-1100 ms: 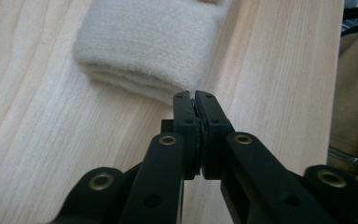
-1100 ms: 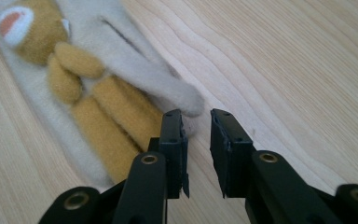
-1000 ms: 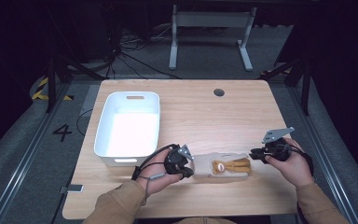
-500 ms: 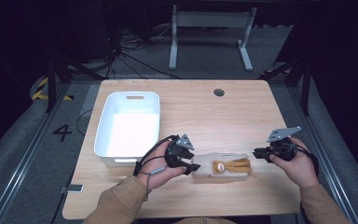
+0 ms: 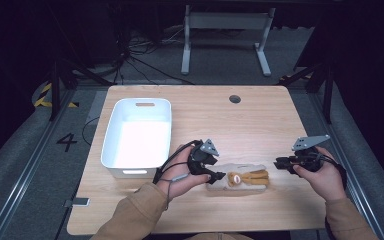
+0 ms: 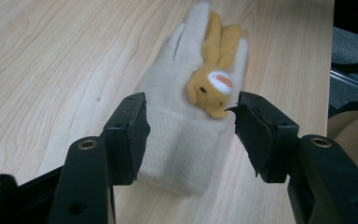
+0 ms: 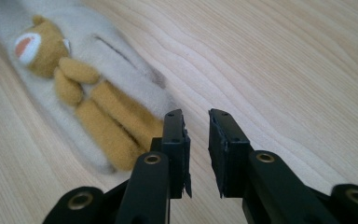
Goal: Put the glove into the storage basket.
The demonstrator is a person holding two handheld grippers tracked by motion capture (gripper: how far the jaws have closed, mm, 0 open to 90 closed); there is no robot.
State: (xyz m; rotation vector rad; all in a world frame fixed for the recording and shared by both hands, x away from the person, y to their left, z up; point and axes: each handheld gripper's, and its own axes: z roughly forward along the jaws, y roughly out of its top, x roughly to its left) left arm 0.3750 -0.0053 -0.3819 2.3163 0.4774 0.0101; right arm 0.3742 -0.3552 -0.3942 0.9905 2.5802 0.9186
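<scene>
We have the cream glove (image 5: 240,179) with its bear patch lying flat near the bench's (image 5: 260,120) front edge. Our left tongs (image 6: 189,133) have just opened, straddling the cuff without pressing; right tongs (image 7: 196,151) stand narrowly apart, empty, at the fingertips. We close squarely, gripping fabric only.

cream glove (image 5: 237,177) (mustard bear), white bin (image 5: 111,137)

Left gripper (image 5: 219,176): held in the left hand (image 5: 182,172), palm turned up, forearm entering from the bottom edge in a tan sleeve (image 5: 130,217). Its jaws have just been opening and stand wide apart, pads free of contact. Right gripper (image 5: 278,163): held in the right hand (image 5: 320,175), pointing toward the left gripper. Jaws stand slightly parted and have just been opening a little; nothing lies between them.
</scene>
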